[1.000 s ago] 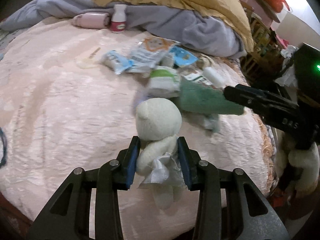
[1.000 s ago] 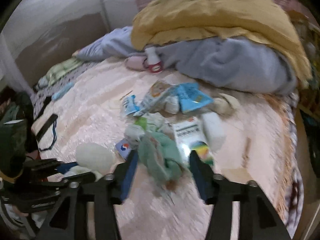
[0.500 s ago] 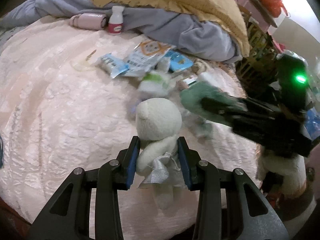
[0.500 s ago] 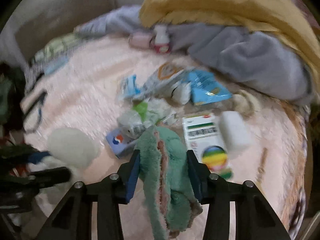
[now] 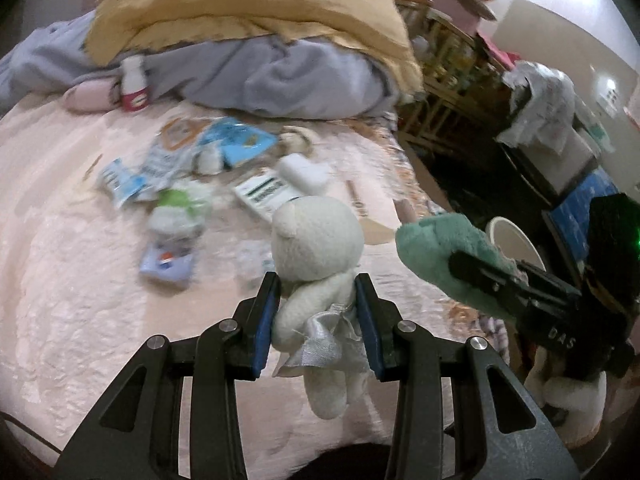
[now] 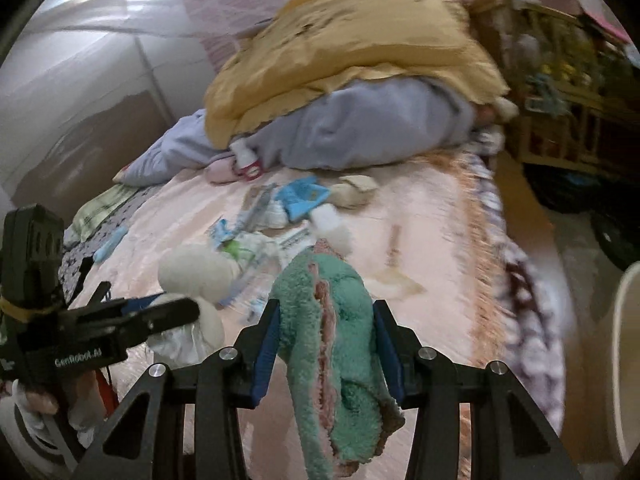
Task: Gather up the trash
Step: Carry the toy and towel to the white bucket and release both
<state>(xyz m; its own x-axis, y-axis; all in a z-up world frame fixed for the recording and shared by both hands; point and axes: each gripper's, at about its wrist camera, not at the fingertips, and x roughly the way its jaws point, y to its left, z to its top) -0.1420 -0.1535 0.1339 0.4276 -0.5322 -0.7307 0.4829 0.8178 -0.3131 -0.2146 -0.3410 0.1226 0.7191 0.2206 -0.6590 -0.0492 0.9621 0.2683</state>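
My left gripper (image 5: 316,300) is shut on a cream plush bear (image 5: 316,248) with a silver skirt and holds it above the pink bedspread. My right gripper (image 6: 324,328) is shut on a green fuzzy sock (image 6: 336,312) that hangs down between its fingers; the sock also shows in the left wrist view (image 5: 444,252). Several wrappers, packets and a white box (image 5: 260,192) lie scattered mid-bed. The bear shows at the left of the right wrist view (image 6: 192,276).
A yellow quilt (image 5: 248,4) over grey bedding (image 5: 288,76) is piled at the far end, with a small red-and-white bottle (image 5: 134,84) beside it. A white bin rim (image 5: 516,240) stands off the bed's right edge. Wooden shelving (image 5: 444,80) stands beyond.
My right gripper closed on the green sock, lifted it off the bed and carried it right toward the bed's edge. My left gripper kept hold of the bear and swung right.
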